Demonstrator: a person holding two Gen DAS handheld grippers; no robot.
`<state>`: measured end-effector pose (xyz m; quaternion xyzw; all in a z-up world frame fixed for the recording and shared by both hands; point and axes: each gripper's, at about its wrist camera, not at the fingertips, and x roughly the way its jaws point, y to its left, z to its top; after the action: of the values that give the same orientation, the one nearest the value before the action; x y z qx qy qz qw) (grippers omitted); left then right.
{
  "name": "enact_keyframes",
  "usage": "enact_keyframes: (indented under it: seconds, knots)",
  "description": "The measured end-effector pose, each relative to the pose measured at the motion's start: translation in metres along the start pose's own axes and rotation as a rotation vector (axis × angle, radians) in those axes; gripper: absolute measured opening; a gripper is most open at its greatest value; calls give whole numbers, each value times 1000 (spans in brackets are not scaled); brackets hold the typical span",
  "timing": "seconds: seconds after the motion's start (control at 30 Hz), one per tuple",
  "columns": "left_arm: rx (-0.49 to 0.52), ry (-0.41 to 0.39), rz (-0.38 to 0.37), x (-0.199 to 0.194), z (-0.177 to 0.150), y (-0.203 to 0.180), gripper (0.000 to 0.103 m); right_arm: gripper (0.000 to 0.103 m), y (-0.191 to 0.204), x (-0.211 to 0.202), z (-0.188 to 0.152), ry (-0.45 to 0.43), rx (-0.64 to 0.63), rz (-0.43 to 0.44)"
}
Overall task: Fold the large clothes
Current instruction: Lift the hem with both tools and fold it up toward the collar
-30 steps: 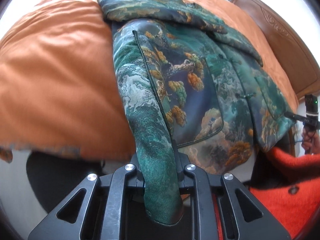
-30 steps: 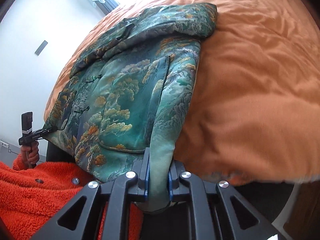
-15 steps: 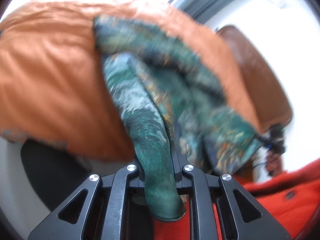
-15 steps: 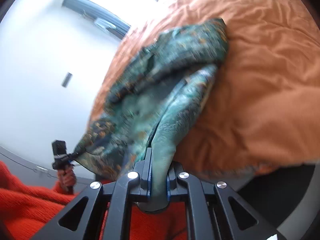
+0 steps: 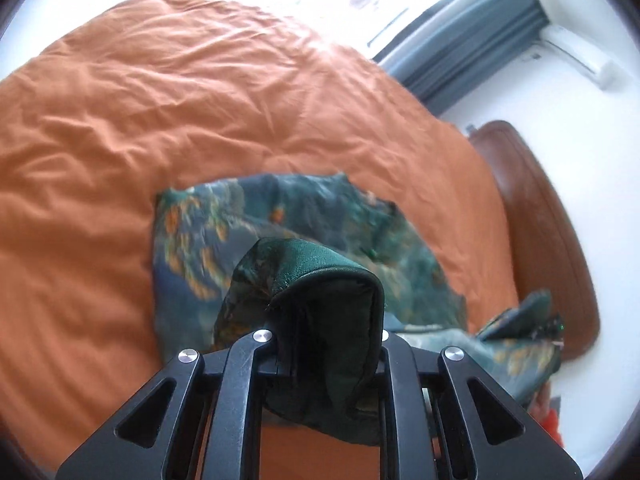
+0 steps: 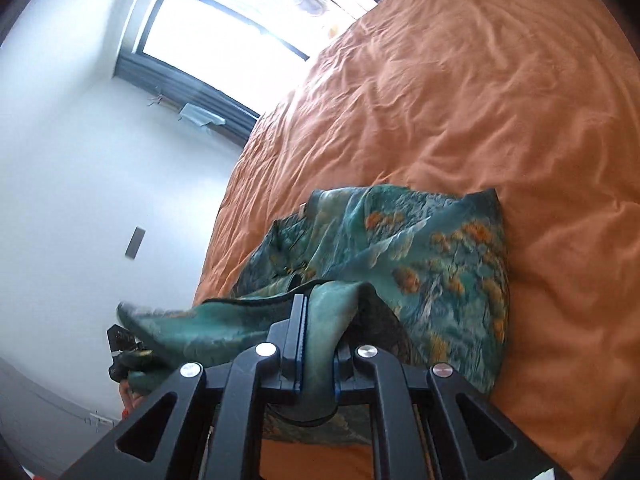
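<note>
A green brocade jacket (image 5: 248,224) with orange tree patterns lies on an orange bed cover (image 5: 168,92). Its lower half is lifted and carried over the upper half. My left gripper (image 5: 326,344) is shut on one hem corner, whose dark lining curls over the fingers. My right gripper (image 6: 320,344) is shut on the other hem corner of the jacket (image 6: 436,256). The lifted hem stretches between the two grippers. The other gripper shows at the right edge of the left wrist view (image 5: 548,324) and at the left of the right wrist view (image 6: 124,348).
The orange bed cover (image 6: 500,92) spreads far beyond the jacket. A brown wooden headboard (image 5: 536,216) runs along the bed's right side. A bright window (image 6: 240,4) with grey curtains (image 5: 480,40) stands behind the bed, beside white walls.
Both grippers have lifted the jacket's hem from the near bed edge and swung it forward over the bed. The jacket now looks folded over itself. Both views have tilted up toward the window.
</note>
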<state>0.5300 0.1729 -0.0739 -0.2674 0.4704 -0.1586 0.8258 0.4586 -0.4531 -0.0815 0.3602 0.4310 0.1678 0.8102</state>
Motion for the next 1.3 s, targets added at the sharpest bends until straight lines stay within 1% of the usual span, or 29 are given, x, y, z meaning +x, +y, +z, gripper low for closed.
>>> enact_keyframes:
  seconds: [0.1,0.17,0.2,0.23,0.27,0.3,0.33,0.37,0.4,0.43,0.47,0.5,0.53,0.57,0.6,0.63,0.7,0.73,0.8,0.87,0.93,1.0,1.1,1.13,1.17,1.2,1.23,1.27,1.3]
  knots:
    - [-33,53,66,47,21,15,16,10,-27,30,19,1,60,-37]
    - [-43,85,107,72,23,22,20,10,-44,47,22,8,110,-52]
    - [-47,95,114,79,22,26,21,12,-51,50,22,10,134,-50]
    - [-55,102,118,82,22,29,28,12,-57,53,21,13,160,-51]
    - [-69,112,101,85,23,31,38,13,-62,57,22,16,181,-51]
    - [-75,117,72,83,22,32,45,17,-64,57,22,21,196,-38]
    - [-73,117,43,80,23,31,57,21,-65,56,22,24,203,-22]
    - [-65,119,22,74,24,29,64,34,-66,53,23,21,208,1]
    - [-58,124,8,70,25,25,68,50,-65,50,25,12,212,22]
    - [-49,123,-9,63,27,21,78,60,-63,44,26,-4,211,26]
    - [-41,112,-27,56,29,18,83,79,-61,37,30,-34,210,14]
    - [-27,86,-30,49,31,14,86,83,-58,29,32,-61,209,8]
    - [-4,50,-17,37,33,10,95,83,-55,21,36,-94,200,14]
    - [16,16,-15,29,34,8,98,83,-52,14,39,-113,189,22]
    - [32,-9,-19,20,34,7,99,83,-49,9,41,-126,177,14]
    - [43,-23,-23,16,34,7,99,83,-44,3,41,-139,147,-18]
    - [68,-33,-28,10,31,13,99,83,-32,-1,39,-129,54,-89]
    - [88,-29,-22,10,28,16,100,83,-29,-2,36,-116,16,-119]
    - [148,18,-3,19,21,22,101,83,-21,5,29,-73,-88,-208]
    - [199,70,57,37,9,29,101,83,-17,15,23,-25,-165,-265]
    - [233,111,133,59,6,31,100,83,-16,32,19,19,-226,-317]
    - [266,121,204,78,5,29,100,83,-13,54,20,53,-281,-383]
    - [288,110,229,102,13,18,100,83,-16,80,24,68,-285,-458]
    - [294,107,231,109,16,13,94,83,-18,86,27,60,-275,-465]
    - [299,109,233,114,18,9,77,78,-20,91,29,49,-259,-457]
    - [300,119,245,118,19,8,65,50,-18,95,29,45,-246,-439]
    - [304,122,277,121,19,5,34,32,-15,97,29,57,-247,-418]
    - [314,120,298,121,18,3,12,19,-9,99,26,60,-271,-438]
    - [325,109,302,117,17,1,12,16,0,98,23,43,-310,-469]
